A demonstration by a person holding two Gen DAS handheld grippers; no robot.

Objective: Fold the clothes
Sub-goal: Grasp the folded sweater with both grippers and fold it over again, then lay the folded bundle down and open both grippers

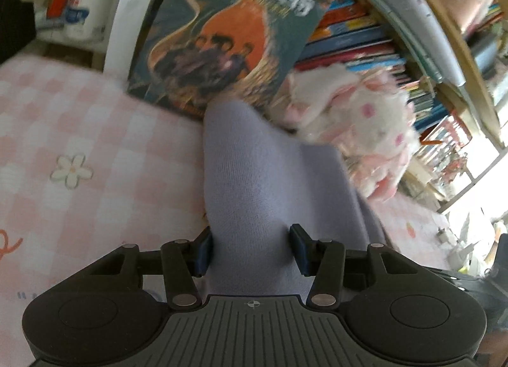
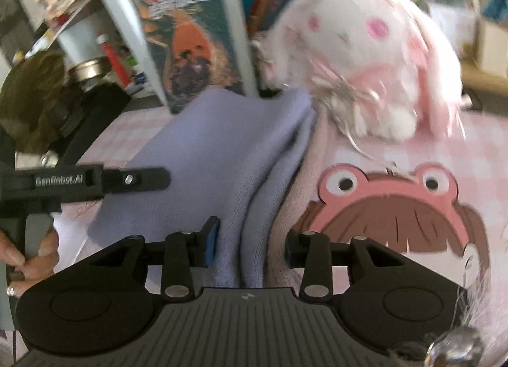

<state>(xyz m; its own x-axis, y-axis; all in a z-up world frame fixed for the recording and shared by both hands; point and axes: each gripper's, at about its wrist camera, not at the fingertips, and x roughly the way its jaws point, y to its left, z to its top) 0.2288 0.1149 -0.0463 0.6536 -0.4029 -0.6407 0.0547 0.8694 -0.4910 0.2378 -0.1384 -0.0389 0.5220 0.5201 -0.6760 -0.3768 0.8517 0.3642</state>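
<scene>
A lavender knit garment [image 1: 254,176] lies on the pink checked sheet [image 1: 79,119] and rises as a ridge into my left gripper [image 1: 251,251]. Both blue pads sit against the bunched cloth, so that gripper is shut on it. In the right wrist view the same garment [image 2: 222,144] lies folded double, its two layers running between the jaws of my right gripper [image 2: 250,248]. Those jaws stand apart and do not squeeze the cloth. A finger of the left gripper [image 2: 143,179] reaches in from the left over the garment, with a hand [image 2: 31,255] on its handle.
A pale pink garment with a frog-hat cartoon print [image 2: 381,208] lies right of the lavender one. A white and pink plush toy [image 2: 365,58] sits at the far edge beside a large upright book [image 1: 228,33]. Shelves of books [image 1: 355,33] and a white frame [image 1: 127,17] stand behind.
</scene>
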